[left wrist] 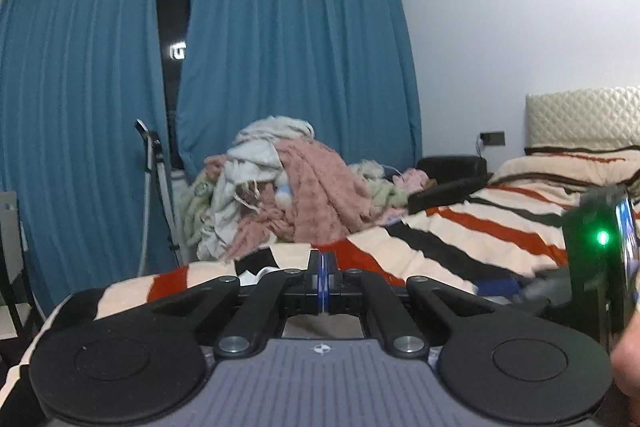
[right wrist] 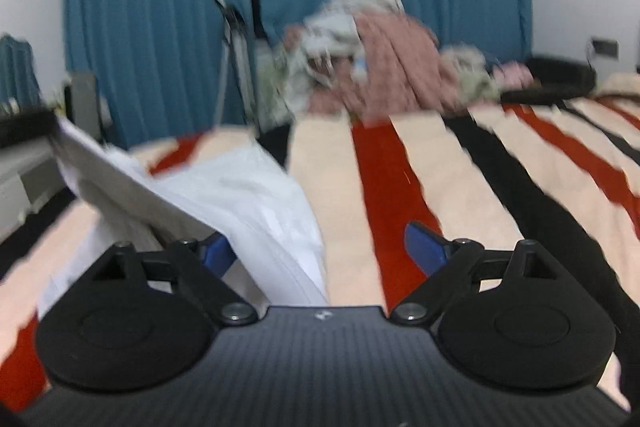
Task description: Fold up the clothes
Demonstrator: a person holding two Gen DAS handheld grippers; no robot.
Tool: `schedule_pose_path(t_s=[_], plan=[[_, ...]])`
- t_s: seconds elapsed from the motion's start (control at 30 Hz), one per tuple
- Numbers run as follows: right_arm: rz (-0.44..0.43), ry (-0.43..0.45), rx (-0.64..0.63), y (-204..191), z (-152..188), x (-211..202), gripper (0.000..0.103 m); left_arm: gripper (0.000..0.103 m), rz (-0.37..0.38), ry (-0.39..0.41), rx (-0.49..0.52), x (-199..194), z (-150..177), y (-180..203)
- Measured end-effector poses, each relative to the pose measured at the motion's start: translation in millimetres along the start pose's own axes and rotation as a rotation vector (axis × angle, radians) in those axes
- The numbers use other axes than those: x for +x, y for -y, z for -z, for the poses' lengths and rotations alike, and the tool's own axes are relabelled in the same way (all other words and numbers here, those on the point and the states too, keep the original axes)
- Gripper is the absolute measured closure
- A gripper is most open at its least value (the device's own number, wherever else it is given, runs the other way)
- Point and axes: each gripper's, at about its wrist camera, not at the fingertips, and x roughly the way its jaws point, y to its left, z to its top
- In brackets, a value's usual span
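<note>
My left gripper (left wrist: 323, 281) has its two blue pads pressed flat together. A scrap of white fabric shows just left of the closed tips, but I cannot tell whether it is pinched between them. The gripper sits low over the striped bedspread (left wrist: 472, 239), which carries cream, red and black bands.

My right gripper (right wrist: 320, 247) is spread wide, with its blue fingertips (right wrist: 426, 247) well apart and nothing held between them. The right wrist view is motion-blurred, so fine detail is lost.

The white garment (right wrist: 240, 183) lies on the striped bedspread (right wrist: 460, 187), left of the red band that runs up the middle of the right wrist view. It is bunched, with one stiff edge raised toward the left. Its near fold reaches in past the left fingertip of my right gripper and partly covers that pad.

A heap of unfolded laundry (left wrist: 288, 183), mostly pink, white and pale green, rests beyond the far edge of the bedspread, in front of the blue curtains (left wrist: 280, 59). A quilted cream headboard (left wrist: 584, 119) stands at the bedspread's right end. A metal stand (left wrist: 154, 195) leans left of the laundry heap.
</note>
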Motion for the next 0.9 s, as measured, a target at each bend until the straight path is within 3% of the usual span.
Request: schedule_pose_path(t_s=[0.17, 0.27, 0.4, 0.47, 0.53, 0.63, 0.8, 0.83, 0.9], plan=[[0.036, -0.178, 0.116, 21, 19, 4, 0.014, 0.103, -0.039, 0.026, -0.052, -13, -3, -8], [0.041, -0.214, 0.22, 32, 25, -3, 0.014, 0.103, -0.067, 0.033, -0.093, -22, -5, -18], [0.233, -0.03, 0.194, 27, 19, -39, 0.014, 0.103, -0.101, 0.023, -0.171, -36, -3, -34], [0.262, 0.151, 0.106, 15, 9, -63, 0.014, 0.103, -0.098, -0.018, -0.226, -42, 5, -45], [0.263, 0.257, 0.023, 1, 3, -76, 0.014, 0.103, -0.085, -0.059, -0.249, -46, 14, -52], [0.234, 0.337, -0.022, -9, 1, -86, 0.014, 0.102, 0.007, -0.102, -0.243, -49, 24, -49], [0.192, 0.341, -0.018, -12, 1, -89, 0.014, 0.084, 0.203, -0.13, -0.074, -40, 35, -2], [0.185, 0.341, -0.011, -12, 0, -89, 0.014, 0.075, 0.23, -0.133, -0.038, -38, 39, 12], [0.168, 0.337, 0.007, -8, -2, -90, 0.014, 0.043, 0.254, -0.139, 0.021, -32, 48, 40]])
